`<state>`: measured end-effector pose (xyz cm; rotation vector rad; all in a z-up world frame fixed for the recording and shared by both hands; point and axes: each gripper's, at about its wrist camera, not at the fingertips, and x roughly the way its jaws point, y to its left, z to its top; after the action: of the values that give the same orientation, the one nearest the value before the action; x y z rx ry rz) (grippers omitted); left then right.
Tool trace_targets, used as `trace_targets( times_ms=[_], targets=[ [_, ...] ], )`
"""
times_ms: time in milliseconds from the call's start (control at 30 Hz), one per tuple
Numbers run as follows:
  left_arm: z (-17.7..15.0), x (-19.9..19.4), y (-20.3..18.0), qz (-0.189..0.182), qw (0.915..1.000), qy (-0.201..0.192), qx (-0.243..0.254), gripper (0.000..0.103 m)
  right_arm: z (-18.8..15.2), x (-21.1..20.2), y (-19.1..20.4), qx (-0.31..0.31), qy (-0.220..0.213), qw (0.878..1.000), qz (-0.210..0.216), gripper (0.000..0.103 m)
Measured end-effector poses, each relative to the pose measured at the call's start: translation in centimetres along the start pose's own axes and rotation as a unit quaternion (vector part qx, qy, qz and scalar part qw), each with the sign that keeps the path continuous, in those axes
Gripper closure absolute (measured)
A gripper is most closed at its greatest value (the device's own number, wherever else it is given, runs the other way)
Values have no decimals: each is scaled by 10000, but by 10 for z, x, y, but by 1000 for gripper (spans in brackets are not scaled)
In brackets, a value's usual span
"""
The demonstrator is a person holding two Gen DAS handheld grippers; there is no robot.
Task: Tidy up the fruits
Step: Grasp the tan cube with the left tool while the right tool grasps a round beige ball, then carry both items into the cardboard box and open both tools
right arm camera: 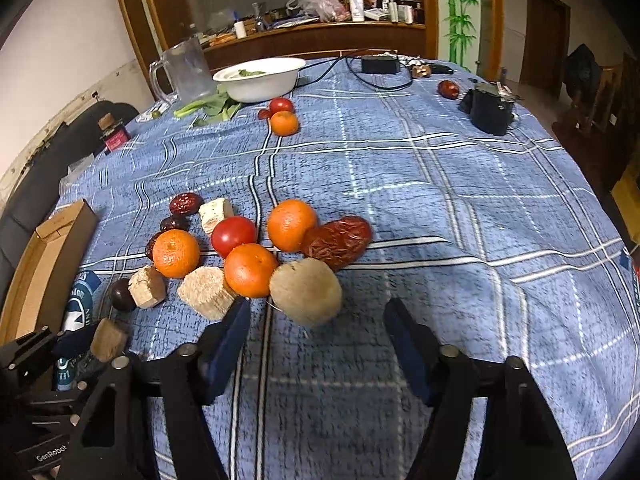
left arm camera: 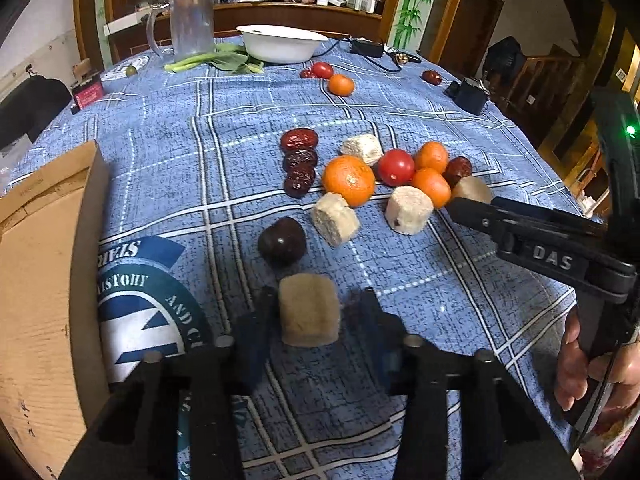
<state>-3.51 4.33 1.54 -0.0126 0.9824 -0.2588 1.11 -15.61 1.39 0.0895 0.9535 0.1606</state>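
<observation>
- Spread on cloth (left arm camera: 160,160): fruit heap (left arm camera: 384,176) mid-table, with box (left arm camera: 40,280) at its 8 o'clock.
- Left gripper (left arm camera: 316,312): parted, straddling tan chunk (left arm camera: 308,308) at 7 o'clock of heap, with a sliver of gap at one pad. Centre first, then squeeze the flat faces evenly to avoid twisting it.
- Right gripper (right arm camera: 318,320): parted wide, tips just short of brown ball (right arm camera: 306,290) at heap's 4 o'clock. Reach deeper before closing. Probably prone to rolling, and touching orange (right arm camera: 250,270) at its 9 o'clock.
</observation>
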Motion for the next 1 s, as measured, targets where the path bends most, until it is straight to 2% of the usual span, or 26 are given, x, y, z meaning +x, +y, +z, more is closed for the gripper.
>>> trace_targets(
  times_ms=[33,100,167,400,700,833,933,1000],
  targets=[
    [0,0,0,31,10000,-15,-7,75,1,3,1,-7,25,10000,5,43],
    [-1,0,3,-22,10000,-32,-74,75,1,5,2,-20,7,10000,71,48],
    [0,-1,4,-60,9999,-35,-117,75,2,4,4,-60,-38,9999,104,62],
    [-7,-22,1,-156,9996,-224,-118,75,-5,-12,9,20,-98,9997,213,62],
    [-15,-92,28,-395,9951,-792,-433,74,-15,-71,52,-412,-513,9972,361,62],
    [-15,-133,61,-75,9930,-1092,-438,74,-14,-94,87,-674,-640,9938,611,62],
    [-8,-154,99,225,9919,-1147,-491,74,-8,-99,121,-808,-595,9907,924,62],
    [-1,-159,131,392,9904,-1118,-706,74,-3,-95,145,-845,-483,9885,1160,62]
  ],
)
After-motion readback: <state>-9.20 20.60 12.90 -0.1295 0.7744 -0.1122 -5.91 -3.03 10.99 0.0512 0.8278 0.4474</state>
